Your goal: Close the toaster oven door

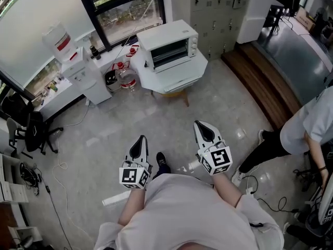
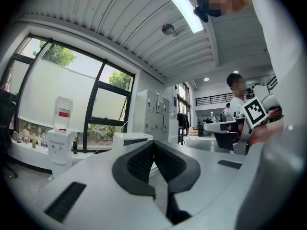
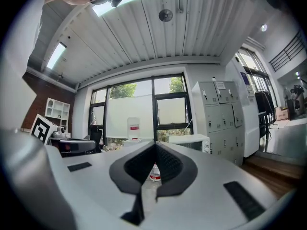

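A white toaster oven (image 1: pixel 169 46) stands on a white table (image 1: pixel 200 64) across the room, by the window. Its door (image 1: pixel 180 82) is folded down and open at the front. Both grippers are held level over the floor, well short of the table. My left gripper (image 1: pixel 139 139) is shut with nothing between its pads. My right gripper (image 1: pixel 200 124) is also shut and empty, a little nearer the oven. In the left gripper view the oven (image 2: pixel 130 139) shows just behind the left gripper (image 2: pixel 153 143). In the right gripper view the oven (image 3: pixel 189 140) lies to the right of the right gripper (image 3: pixel 154 145).
A water dispenser (image 1: pixel 78 66) stands left of the table, with water bottles (image 1: pixel 127 79) on the floor between them. Grey lockers (image 1: pixel 213 4) line the back wall. A wooden step (image 1: pixel 265 82) runs along the right. A person (image 1: pixel 307 129) stands at the right, and an office chair (image 1: pixel 36 129) is at the left.
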`<state>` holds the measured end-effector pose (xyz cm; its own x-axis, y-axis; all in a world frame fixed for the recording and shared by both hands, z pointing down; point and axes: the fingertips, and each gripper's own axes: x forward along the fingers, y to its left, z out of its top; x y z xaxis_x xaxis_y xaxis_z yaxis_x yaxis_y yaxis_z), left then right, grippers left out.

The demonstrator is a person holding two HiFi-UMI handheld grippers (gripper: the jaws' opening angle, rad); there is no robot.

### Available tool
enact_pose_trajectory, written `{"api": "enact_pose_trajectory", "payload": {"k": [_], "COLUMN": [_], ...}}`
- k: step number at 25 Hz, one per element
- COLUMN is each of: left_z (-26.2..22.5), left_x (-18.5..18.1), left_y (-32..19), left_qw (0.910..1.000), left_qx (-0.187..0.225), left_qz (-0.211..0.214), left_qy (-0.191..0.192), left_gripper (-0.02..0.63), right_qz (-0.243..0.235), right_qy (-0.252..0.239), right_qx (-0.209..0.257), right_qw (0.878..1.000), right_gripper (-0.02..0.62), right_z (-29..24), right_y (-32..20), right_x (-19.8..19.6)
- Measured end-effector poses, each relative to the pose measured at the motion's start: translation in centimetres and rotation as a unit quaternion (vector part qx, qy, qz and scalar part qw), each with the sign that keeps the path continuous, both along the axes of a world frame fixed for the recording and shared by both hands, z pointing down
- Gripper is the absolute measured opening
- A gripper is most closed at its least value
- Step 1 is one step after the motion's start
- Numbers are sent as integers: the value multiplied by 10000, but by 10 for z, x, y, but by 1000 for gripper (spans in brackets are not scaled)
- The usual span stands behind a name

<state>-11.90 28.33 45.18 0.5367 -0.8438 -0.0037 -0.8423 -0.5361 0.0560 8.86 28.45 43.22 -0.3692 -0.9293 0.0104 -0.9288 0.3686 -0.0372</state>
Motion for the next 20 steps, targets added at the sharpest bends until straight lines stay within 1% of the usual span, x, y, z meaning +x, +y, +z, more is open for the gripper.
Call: {"api": "enact_pose_trajectory", "payload": {"k": [3,7,15,20], "left_z": [4,9,7,-2], "left_x": [-2,-8,-28,-45], "left_y": [-26,-75,-211,-292], "left_qw": [10000,9999,9993,9982], "left_qx": [-12,-24,-12,57], "left_qz": [27,102,374,590], "left_qy": [25,44,54,-22], "left_gripper": [20,20,20,20], "right_qz": [36,116,362,601], "right_qy": [38,75,99,119], "right_qx": [-19,-55,-104,-57], "right_qw": [10000,9999,9992,9981], "right_gripper": [8,8,8,8], "right_z": [3,10,11,4], "right_y": [-24,-70,-189,-257], "right_x": [-1,-7,-27,-41]}}
